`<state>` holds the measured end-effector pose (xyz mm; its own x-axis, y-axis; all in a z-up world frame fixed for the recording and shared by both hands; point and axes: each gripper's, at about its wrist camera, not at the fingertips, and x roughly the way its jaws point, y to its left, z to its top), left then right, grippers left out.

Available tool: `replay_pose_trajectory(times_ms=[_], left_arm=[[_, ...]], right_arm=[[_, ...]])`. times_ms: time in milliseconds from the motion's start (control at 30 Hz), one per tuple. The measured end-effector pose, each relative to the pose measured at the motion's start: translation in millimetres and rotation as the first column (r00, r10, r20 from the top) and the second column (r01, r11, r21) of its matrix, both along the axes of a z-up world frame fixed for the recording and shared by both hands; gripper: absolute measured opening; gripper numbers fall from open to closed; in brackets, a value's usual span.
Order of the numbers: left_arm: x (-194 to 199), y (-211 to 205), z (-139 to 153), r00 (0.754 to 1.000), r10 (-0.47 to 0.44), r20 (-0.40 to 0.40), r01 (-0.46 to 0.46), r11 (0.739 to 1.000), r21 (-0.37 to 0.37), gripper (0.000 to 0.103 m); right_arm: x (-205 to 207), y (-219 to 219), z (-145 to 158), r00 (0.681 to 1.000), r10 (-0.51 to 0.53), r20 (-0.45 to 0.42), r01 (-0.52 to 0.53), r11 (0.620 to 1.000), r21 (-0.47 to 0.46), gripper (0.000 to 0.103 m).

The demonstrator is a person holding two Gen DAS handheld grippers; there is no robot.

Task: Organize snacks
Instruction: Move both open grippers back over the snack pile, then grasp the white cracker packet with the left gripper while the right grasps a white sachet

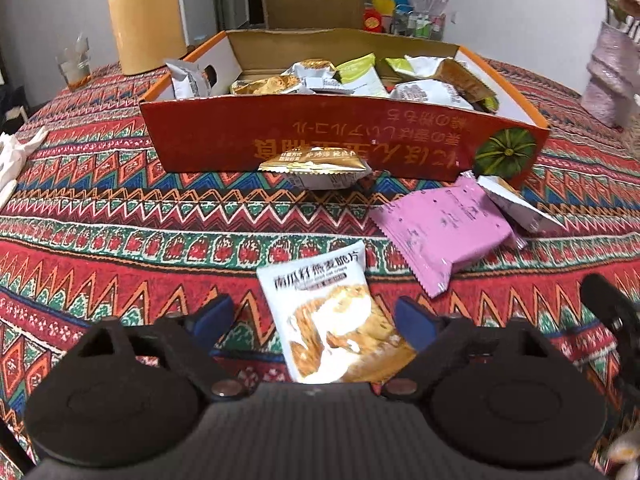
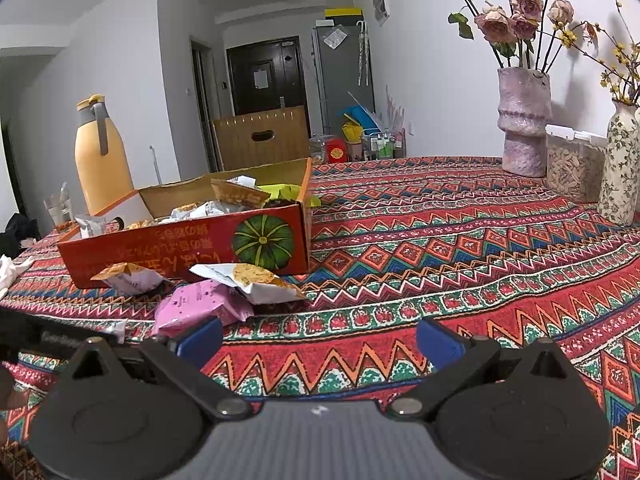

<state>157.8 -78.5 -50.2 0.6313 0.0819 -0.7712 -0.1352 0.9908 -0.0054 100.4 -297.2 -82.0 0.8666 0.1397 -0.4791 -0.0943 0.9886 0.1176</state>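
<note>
An orange cardboard box (image 1: 224,140) with several snack packets inside stands on the patterned tablecloth; it also shows in the right wrist view (image 2: 168,252). In the left wrist view my left gripper (image 1: 316,326) is open around a white oat-crisp packet (image 1: 332,320) lying flat between its blue pads. A gold packet (image 1: 316,166), a pink packet (image 1: 440,232) and a white packet (image 1: 516,204) lie in front of the box. My right gripper (image 2: 320,340) is open and empty over bare cloth, right of the pink packet (image 2: 196,304).
A yellow thermos jug (image 2: 102,160) and a glass (image 1: 74,66) stand behind the box at the left. Vases with flowers (image 2: 524,120) and a clear container (image 2: 572,164) stand at the right rear of the table. White tissue (image 1: 16,156) lies at the left edge.
</note>
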Motion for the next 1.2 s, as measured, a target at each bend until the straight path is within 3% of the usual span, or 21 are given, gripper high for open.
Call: replay_pose_trajectory(times_ms=[133, 400, 833, 1033, 1200], left_arm=[[-8, 4, 4, 0.999, -0.035, 0.031, 0.035, 0.999, -0.01, 0.053], [-13, 13, 5, 0.997, -0.053, 0.064, 0.055, 0.998, -0.024, 0.048], [-23, 31, 35, 0.977, -0.091, 0.191, 0.096, 0.995, -0.019, 0.048], [-20, 37, 46, 0.968, -0.095, 0.23, 0.101, 0.995, -0.016, 0.048], [-17, 43, 49, 0.966, -0.094, 0.241, 0.101, 0.995, -0.018, 0.048]], right_arm=[[1, 0, -1, 1.0, -0.005, -0.005, 0.005, 1.0, -0.006, 0.103], [0, 7, 1, 1.0, 0.0, 0.004, 0.0, 0.999, -0.046, 0.103], [20, 29, 22, 0.995, 0.096, 0.017, -0.094, 0.992, -0.089, 0.103], [57, 49, 17, 0.991, 0.123, -0.053, -0.128, 0.985, -0.119, 0.103], [91, 54, 2, 0.987, 0.086, -0.138, -0.102, 0.988, -0.117, 0.103]])
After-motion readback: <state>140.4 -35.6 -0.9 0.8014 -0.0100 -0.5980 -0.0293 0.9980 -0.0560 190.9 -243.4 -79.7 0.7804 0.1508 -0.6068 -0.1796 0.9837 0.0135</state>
